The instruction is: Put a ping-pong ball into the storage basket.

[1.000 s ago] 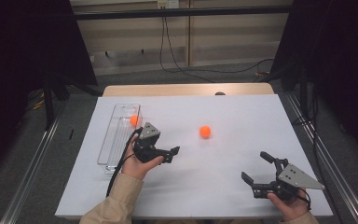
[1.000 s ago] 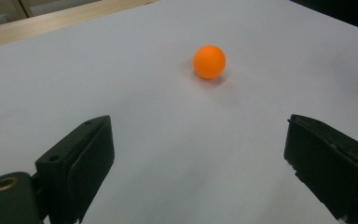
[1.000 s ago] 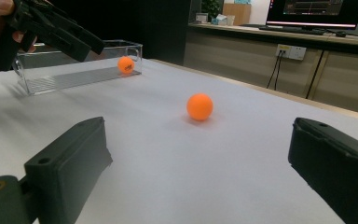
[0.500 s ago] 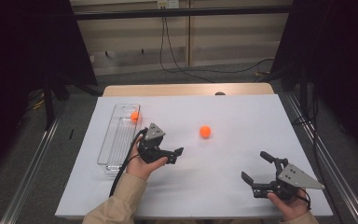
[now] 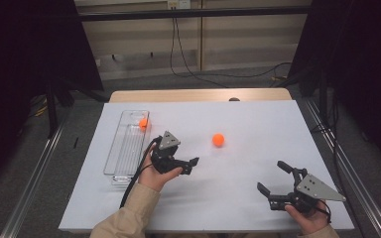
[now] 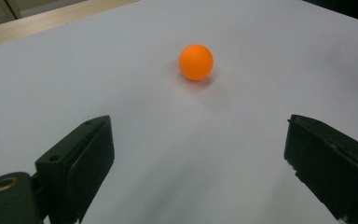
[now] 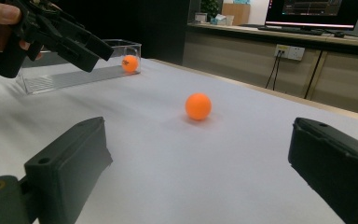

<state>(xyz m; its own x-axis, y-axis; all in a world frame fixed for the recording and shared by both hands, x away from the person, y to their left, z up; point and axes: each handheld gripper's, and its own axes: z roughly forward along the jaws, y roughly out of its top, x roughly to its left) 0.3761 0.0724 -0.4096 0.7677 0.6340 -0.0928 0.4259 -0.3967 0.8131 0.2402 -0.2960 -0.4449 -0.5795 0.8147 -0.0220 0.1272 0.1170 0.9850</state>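
Note:
An orange ball [image 5: 218, 140] lies loose on the white table, seen ahead of both grippers' jaws [image 6: 195, 62] [image 7: 198, 106]. A second orange ball [image 5: 143, 123] [image 7: 129, 63] rests at the far end of a clear tray [image 5: 121, 158]. My left gripper [image 5: 191, 165] [image 6: 198, 135] is open and empty, just right of the tray, with its jaws pointing towards the loose ball a short way off. Near the table's front right, my right gripper [image 5: 272, 176] [image 7: 198, 135] is also open and empty, aimed across the table at the same ball.
The clear tray [image 7: 74, 77] runs along the table's left side. A wooden strip [image 5: 198, 95] borders the far edge of the table. Cables lie on the floor beyond it. The left gripper [image 7: 93, 49] hangs in the upper left of the right gripper view.
My left gripper has shifted slightly right and nearer the person, away from the tray. The right gripper has stayed put.

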